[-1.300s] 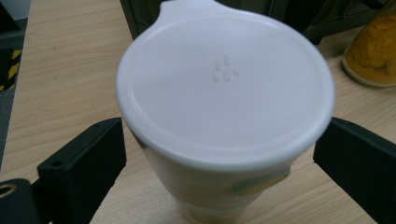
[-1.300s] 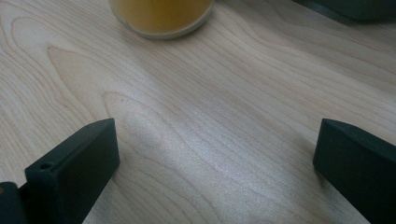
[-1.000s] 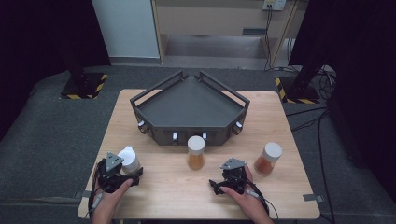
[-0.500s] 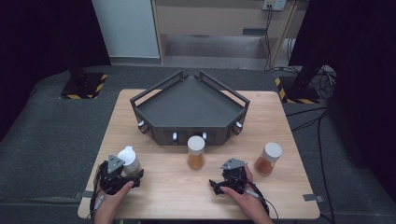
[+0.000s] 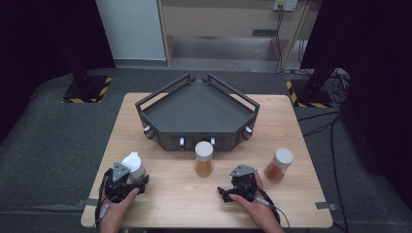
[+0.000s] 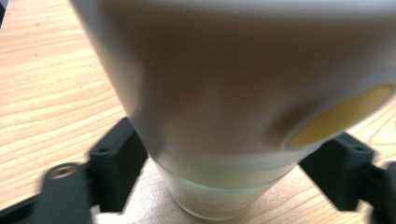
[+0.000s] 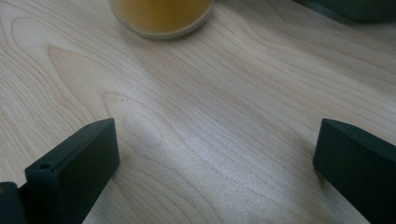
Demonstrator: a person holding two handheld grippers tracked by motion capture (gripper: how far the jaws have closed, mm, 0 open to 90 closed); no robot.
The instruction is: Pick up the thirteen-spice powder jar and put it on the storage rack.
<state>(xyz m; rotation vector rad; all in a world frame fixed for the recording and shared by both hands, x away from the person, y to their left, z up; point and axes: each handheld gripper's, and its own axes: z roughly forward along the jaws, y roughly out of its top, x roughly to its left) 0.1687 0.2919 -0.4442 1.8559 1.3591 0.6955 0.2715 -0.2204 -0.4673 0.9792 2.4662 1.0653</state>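
Left gripper view, white-lidded jar (image 6: 224, 116) between closing left tongs (image 6: 224, 182)

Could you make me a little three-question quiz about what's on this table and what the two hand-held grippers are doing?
1. How many jars with white lids stand on the table?
2. True or false: the right gripper has its jaws closed on the middle jar.
3. Which gripper has a jar between its jaws: A) left, B) right, C) both?

Key
1. Three: the left jar, the middle jar and the right jar, all in front of the dark tray.
2. False: its jaws stand apart over bare wood.
3. A: the left gripper has just been closing its jaws on the left jar.
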